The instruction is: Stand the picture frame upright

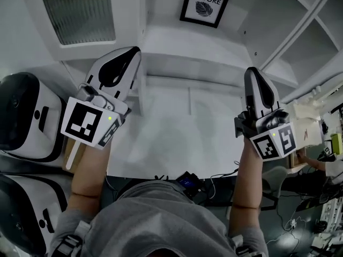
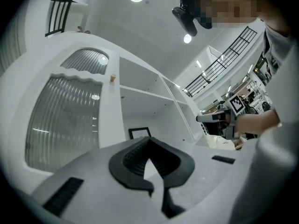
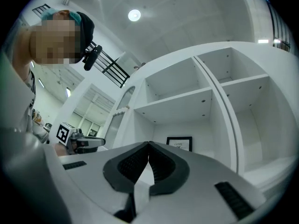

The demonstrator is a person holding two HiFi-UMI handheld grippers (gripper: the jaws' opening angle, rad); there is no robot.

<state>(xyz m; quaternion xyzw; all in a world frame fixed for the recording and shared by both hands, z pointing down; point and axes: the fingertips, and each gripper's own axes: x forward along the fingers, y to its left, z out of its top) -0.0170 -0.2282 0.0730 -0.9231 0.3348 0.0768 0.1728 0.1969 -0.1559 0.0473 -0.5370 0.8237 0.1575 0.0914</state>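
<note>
Jaws: closed together with nothing between them, on both the left gripper (image 2: 149,143) and the right gripper (image 3: 148,146).
Whereabouts: the frame (image 3: 180,143) was seen upright at the back of a shelf (image 3: 177,101) compartment, print facing outward.
Grippers: held over the counter (image 1: 182,127), well apart from the frame.
Done: the standing-up was judged complete.
Left: nothing apparent was left to be done.

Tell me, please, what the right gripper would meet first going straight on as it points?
Likely the back wall of the shelf compartment, just left of the picture frame; nothing shows before it, though depth from the right gripper is unclear.
</note>
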